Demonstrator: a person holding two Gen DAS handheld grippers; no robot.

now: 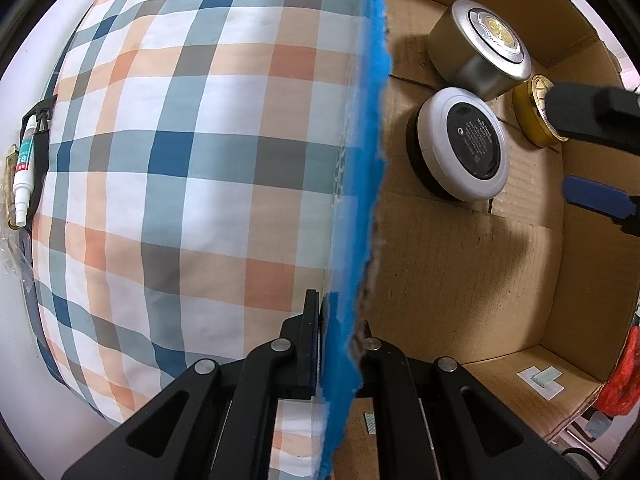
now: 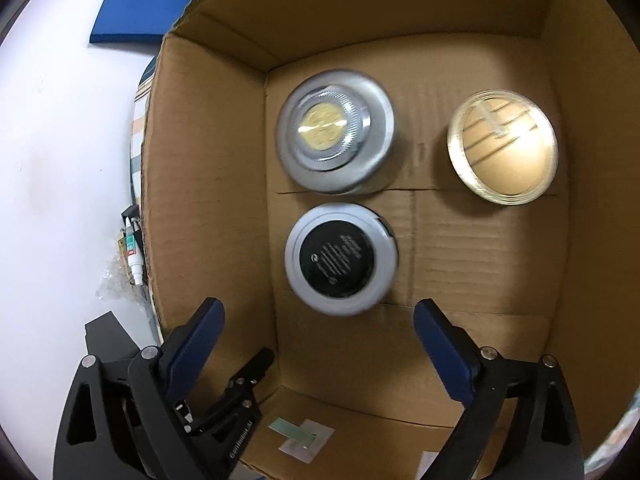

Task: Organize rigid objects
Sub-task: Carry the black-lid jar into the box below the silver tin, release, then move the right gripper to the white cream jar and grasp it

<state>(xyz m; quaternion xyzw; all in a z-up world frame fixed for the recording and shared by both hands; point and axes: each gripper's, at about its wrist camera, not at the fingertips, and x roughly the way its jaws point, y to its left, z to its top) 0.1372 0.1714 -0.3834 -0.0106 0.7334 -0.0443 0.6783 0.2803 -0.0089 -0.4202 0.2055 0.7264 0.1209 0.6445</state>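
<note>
A cardboard box [image 2: 208, 184] holds three round containers. A silver tin with a gold emblem [image 2: 334, 132] lies at the back left, a white jar with a black lid [image 2: 340, 258] in front of it, and a clear gold-rimmed jar [image 2: 502, 146] at the back right. My right gripper [image 2: 318, 322] is open and empty above the box, just in front of the white jar. My left gripper [image 1: 340, 324] is shut on the box's blue-taped side wall [image 1: 374, 128]. The left wrist view shows the tin [image 1: 478, 50], the white jar [image 1: 462, 142] and the gold jar [image 1: 534, 114], with the right gripper's fingers [image 1: 592, 116] over them.
A plaid pillow [image 1: 192, 168] lies against the box's outer wall on a white table [image 2: 60, 160]. A white tube [image 1: 25, 164] and crumpled plastic lie beyond it. A blue pad [image 2: 128, 16] lies at the far side. Something red [image 1: 624, 376] sits outside the box's near corner.
</note>
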